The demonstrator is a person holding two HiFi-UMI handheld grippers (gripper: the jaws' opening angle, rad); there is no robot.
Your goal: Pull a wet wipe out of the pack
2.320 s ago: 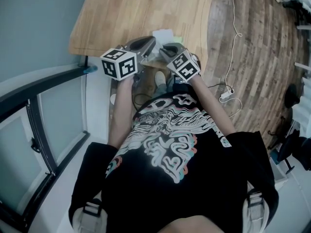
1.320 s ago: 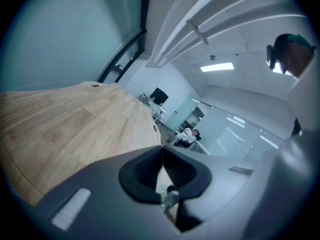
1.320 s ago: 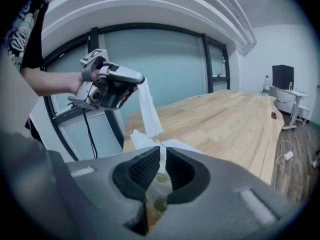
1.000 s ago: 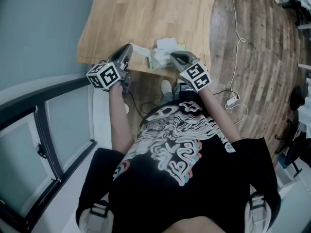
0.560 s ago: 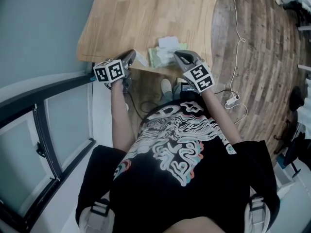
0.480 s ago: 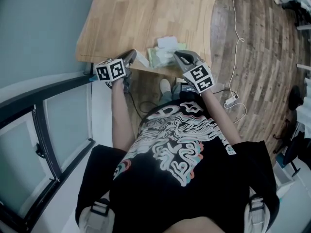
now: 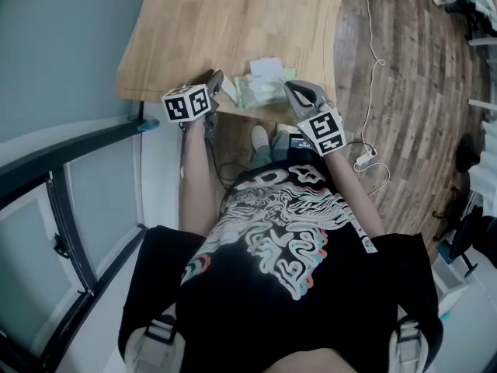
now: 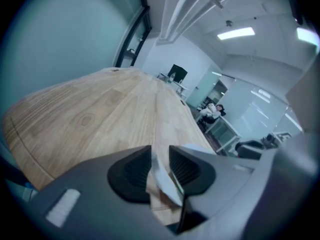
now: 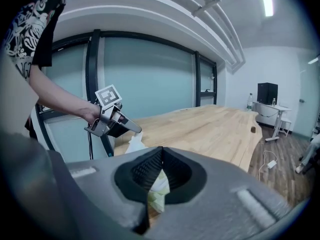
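On my left gripper point(image 7: 215, 80) the jaws are opening. In the left gripper view the wet wipe point(image 8: 162, 176) hangs loosely in the gap between them. It is a crumpled white sheet whose lower end is cut off behind the gripper body. From the head view I only catch it as a small pale scrap just beside the gripper's tip.

My right gripper point(image 7: 289, 88) is clenched on the pack point(image 7: 260, 93). The right gripper view shows only a pale green sliver of the pack point(image 9: 156, 190) pinched between the jaws, the rest being hidden. The pack sits at the near edge of the worktop point(image 7: 217, 22). I cannot tell whether the white piece at its far side is the flap or another wipe.
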